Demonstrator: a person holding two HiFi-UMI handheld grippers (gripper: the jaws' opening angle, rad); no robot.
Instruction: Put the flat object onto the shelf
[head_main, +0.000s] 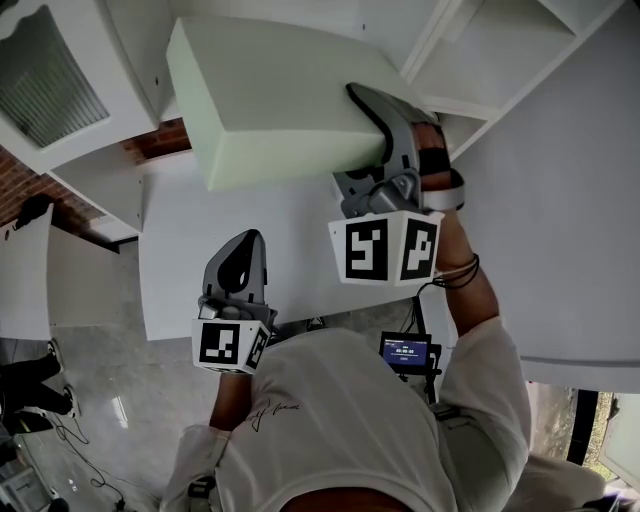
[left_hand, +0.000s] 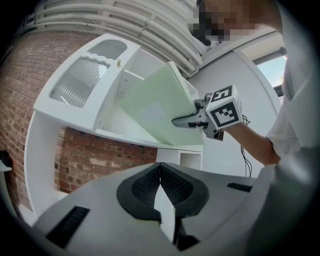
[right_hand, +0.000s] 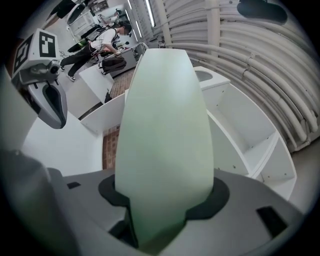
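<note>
Head view: right claw (head_main: 364, 102) tight on green slab (head_main: 268, 100) at white shelf (head_main: 478, 62), left claw (head_main: 249, 243) pressed together.

A white T-shirt (head_main: 340, 420) with short sleeves is worn, and a small dark scribble (head_main: 270, 411) is printed on it. Thin dark bands (head_main: 458, 272) are worn round the right wrist, and a black strap (head_main: 432, 158) is wrapped over that hand. The left gripper (head_main: 250, 240) and the right gripper (head_main: 368, 112) are made of smooth grey plastic, rounded like beaks. Black bumpy pads (left_hand: 142, 187) are set inside the left jaws. A white cube (head_main: 232, 343) with black square marks is fixed to each gripper. A small black box (head_main: 405, 351) with a blue screen may be clipped at the waist.
</note>
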